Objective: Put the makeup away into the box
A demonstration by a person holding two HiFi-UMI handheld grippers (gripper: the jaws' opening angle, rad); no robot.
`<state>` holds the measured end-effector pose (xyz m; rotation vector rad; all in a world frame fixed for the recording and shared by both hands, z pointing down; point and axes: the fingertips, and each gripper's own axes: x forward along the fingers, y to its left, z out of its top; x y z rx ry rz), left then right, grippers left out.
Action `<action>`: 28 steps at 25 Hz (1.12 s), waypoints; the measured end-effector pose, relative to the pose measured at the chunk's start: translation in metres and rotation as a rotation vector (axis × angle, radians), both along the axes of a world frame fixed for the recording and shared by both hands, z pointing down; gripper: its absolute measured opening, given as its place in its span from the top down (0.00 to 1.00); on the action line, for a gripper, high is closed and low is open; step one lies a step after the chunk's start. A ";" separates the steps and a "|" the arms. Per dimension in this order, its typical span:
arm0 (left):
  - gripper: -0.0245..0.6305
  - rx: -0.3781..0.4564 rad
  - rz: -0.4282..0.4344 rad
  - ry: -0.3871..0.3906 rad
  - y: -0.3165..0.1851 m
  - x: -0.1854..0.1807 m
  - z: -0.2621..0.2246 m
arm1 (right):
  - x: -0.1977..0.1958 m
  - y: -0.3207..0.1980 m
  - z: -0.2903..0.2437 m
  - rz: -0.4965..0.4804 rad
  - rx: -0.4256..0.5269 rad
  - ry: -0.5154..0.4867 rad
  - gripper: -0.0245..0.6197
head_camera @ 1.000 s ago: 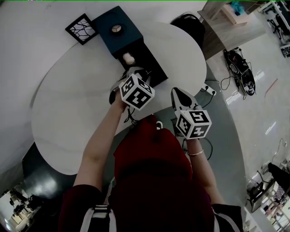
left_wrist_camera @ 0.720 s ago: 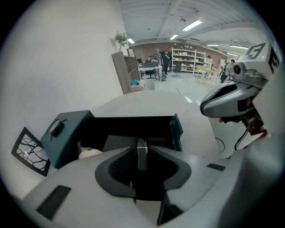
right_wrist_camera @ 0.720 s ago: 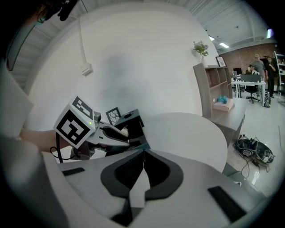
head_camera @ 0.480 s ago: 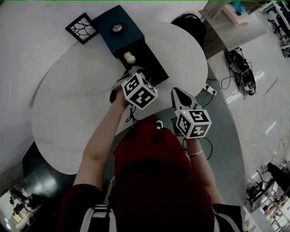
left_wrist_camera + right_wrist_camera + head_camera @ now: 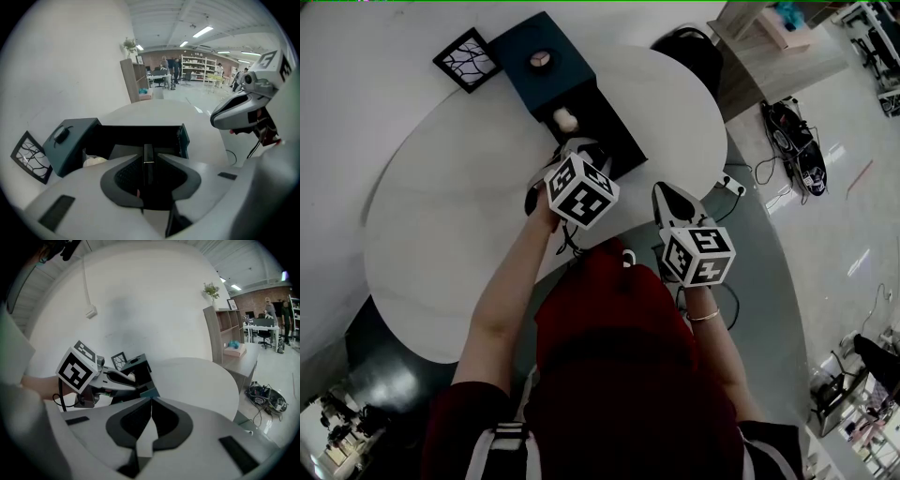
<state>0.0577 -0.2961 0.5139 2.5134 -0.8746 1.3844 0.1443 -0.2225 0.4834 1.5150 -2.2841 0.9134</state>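
My left gripper (image 5: 148, 157) clamped a slim dark makeup piece (image 5: 148, 149) over the box's (image 5: 70, 140) open drawer (image 5: 140, 133). Right gripper (image 5: 151, 401) closed, empty. Placing step; next, lower in, release.

White left claw (image 5: 572, 148) and right claw (image 5: 665, 191), black-and-white marker cubes (image 5: 581, 190); dark red clothing (image 5: 609, 328); thin bracelet (image 5: 705, 317)

The left claw (image 5: 578, 150) hangs over the near end of an open dark box (image 5: 520, 80) on the white tabletop (image 5: 441, 216). Just beyond its tips a pale lump (image 5: 565, 119) lies inside. The right claw (image 5: 665, 191) hovers to its right, near the tabletop's edge.
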 end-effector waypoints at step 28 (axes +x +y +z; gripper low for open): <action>0.93 0.150 -0.226 0.336 0.053 -0.022 -0.085 | -0.001 0.034 -0.051 -0.037 0.135 0.004 0.94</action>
